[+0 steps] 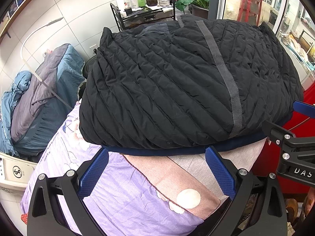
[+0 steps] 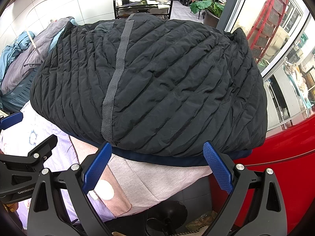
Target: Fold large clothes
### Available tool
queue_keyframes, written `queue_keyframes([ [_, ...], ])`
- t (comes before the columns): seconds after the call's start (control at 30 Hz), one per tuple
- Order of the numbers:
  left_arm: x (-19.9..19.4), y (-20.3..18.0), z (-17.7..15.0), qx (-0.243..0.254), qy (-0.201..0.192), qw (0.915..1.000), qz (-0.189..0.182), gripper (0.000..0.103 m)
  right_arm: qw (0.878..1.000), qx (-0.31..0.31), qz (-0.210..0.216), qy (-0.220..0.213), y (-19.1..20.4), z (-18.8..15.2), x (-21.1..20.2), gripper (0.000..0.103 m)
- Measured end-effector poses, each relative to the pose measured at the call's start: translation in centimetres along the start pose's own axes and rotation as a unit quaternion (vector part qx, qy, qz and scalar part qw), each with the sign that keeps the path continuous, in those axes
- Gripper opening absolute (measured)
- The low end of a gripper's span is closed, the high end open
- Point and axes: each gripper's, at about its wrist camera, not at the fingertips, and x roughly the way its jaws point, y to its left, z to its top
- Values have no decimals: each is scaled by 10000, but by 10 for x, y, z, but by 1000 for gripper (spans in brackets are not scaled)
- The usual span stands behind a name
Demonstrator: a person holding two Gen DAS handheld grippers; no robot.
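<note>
A black quilted jacket (image 1: pixel 177 82) with a grey tape strip lies folded in a thick bundle on a table covered by a lilac floral cloth (image 1: pixel 122 194); a navy lining edge shows under its near side. The same jacket (image 2: pixel 157 82) fills the right wrist view. My left gripper (image 1: pixel 157 153) stands open just in front of the jacket's near edge, its blue fingertips touching or nearly touching the navy hem. My right gripper (image 2: pixel 157 147) is open too, at the near edge further right, with nothing between its fingers. Each gripper shows at the side of the other's view.
A pink-and-grey cloth patch (image 1: pixel 189 169) lies on the table's near corner. A red object (image 2: pixel 275 177) stands to the right. Blue-grey bedding (image 1: pixel 39 98) is piled at the left. A black cart with bottles (image 1: pixel 145 4) and a potted plant (image 2: pixel 208 5) stand behind.
</note>
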Motion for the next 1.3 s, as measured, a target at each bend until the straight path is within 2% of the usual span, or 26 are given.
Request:
queue_keyframes([
  [0.17, -8, 3, -2, -146, -309, 9993, -163, 97, 10000, 7, -6, -10, 0, 0, 0, 93],
  [0.27, -8, 3, -2, -143, -352, 9991, -182, 97, 10000, 40, -23, -37, -2, -1, -1, 93],
  [0.5, 1, 6, 2, -236, -47, 9997, 48, 97, 9999, 81, -49, -52, -6, -1, -3, 93],
  [1.3, -5, 0, 0, -95, -118, 9998, 86, 97, 9999, 87, -43, -60, -5, -2, -3, 93],
])
